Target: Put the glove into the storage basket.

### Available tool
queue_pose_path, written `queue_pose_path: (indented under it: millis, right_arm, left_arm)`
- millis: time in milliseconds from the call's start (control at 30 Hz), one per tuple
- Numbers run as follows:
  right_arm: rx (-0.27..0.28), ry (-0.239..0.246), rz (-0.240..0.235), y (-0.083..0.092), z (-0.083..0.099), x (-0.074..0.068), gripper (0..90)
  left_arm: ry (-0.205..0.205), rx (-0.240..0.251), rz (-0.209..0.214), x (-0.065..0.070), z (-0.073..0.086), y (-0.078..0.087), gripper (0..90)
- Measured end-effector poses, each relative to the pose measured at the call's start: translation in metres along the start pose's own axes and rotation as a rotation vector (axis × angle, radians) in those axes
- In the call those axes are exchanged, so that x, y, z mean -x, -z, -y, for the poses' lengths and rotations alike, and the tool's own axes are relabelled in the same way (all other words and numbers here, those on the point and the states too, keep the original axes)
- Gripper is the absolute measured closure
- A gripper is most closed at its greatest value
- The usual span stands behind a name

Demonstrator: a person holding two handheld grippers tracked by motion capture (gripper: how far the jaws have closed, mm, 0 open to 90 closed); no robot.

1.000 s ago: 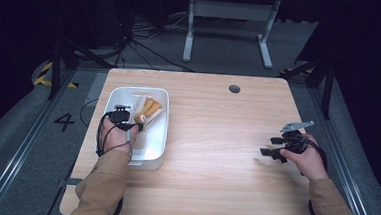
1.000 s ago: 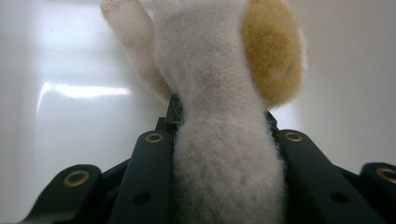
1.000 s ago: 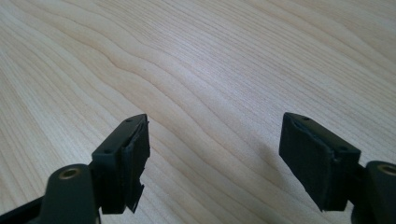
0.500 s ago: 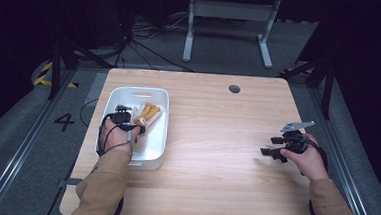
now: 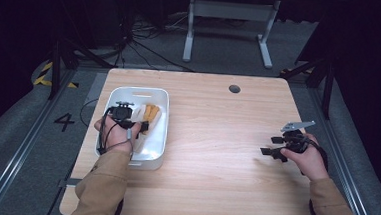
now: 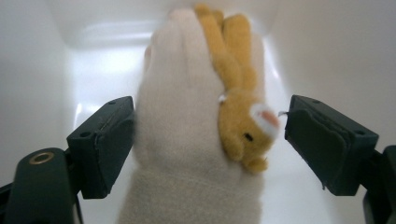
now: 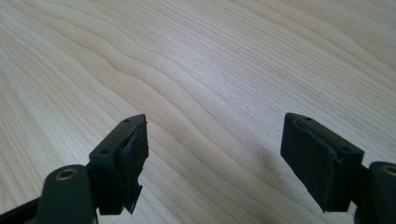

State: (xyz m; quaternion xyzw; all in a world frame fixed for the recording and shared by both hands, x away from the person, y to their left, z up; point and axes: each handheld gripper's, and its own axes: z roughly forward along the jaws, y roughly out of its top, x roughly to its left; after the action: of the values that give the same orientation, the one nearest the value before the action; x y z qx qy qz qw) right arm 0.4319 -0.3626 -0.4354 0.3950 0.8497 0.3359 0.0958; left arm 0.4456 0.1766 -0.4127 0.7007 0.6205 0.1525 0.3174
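Note:
A plush toy (image 6: 201, 121), cream with an orange-yellow animal part, lies lengthwise in the white tray (image 5: 134, 90). In the high view the toy (image 5: 148, 114) rests in the tray's right half. My left gripper (image 6: 210, 126) straddles the toy's near end. Its jaws have just been opening, and now the toy lies between them with the right pad clearly off it. From above, the left gripper (image 5: 138, 126) sits inside the tray. My right gripper (image 5: 271, 146) rests over bare wood near the table's right edge. It stands open (image 7: 212, 140) with nothing between its pads.
The tray's white walls (image 6: 37, 70) rise close on both sides of the left gripper. A round cable hole (image 5: 234, 88) sits at the back of the wooden table (image 5: 210, 154). Dark floor, cables and a desk frame lie beyond.
The left jaws have opened off the plush toy, which has settled lower in the tray. The left hand has drawn back slightly. The right gripper has stayed put.

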Motion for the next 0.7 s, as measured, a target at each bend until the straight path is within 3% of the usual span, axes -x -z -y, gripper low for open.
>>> queue_pose_path:
  millis: [33, 267, 400, 433, 500, 600, 633, 667, 700]
  right_arm:
    - [-0.001, -0.001, 0.001, 0.000, 0.000, 0.000, 23.4]
    - [0.006, 0.010, 0.008, 0.000, -0.001, 0.000, 23.4]
    - [0.019, 0.017, 0.016, 0.002, -0.002, -0.001, 24.4]
    - [0.019, 0.017, 0.016, 0.002, -0.002, -0.001, 24.4]
    - [0.021, 0.028, 0.011, 0.002, -0.002, -0.002, 24.7]
    - [0.026, 0.032, 0.012, 0.003, -0.002, -0.002, 24.7]
    - [0.027, 0.037, 0.013, 0.004, -0.002, -0.002, 25.0]
    - [0.027, 0.037, 0.013, 0.004, -0.002, -0.002, 25.0]
    - [0.025, 0.035, 0.014, 0.004, -0.002, -0.002, 25.1]
  left_arm:
    - [-0.005, 0.025, 0.004, 0.002, -0.003, 0.006, 17.7]
    - [-0.055, 0.074, 0.007, 0.012, -0.009, 0.023, 18.7]
    - [-0.136, 0.122, 0.060, 0.031, -0.012, 0.040, 20.6]
    - [-0.136, 0.122, 0.060, 0.031, -0.012, 0.040, 21.4]
    - [-0.183, 0.147, 0.101, 0.043, -0.013, 0.047, 21.3]
    - [-0.254, 0.157, 0.139, 0.059, -0.013, 0.054, 21.6]
    - [-0.310, 0.143, 0.172, 0.073, -0.011, 0.058, 21.5]
    - [-0.310, 0.143, 0.172, 0.073, -0.011, 0.058, 21.4]
    - [-0.337, 0.136, 0.188, 0.079, -0.011, 0.059, 21.4]
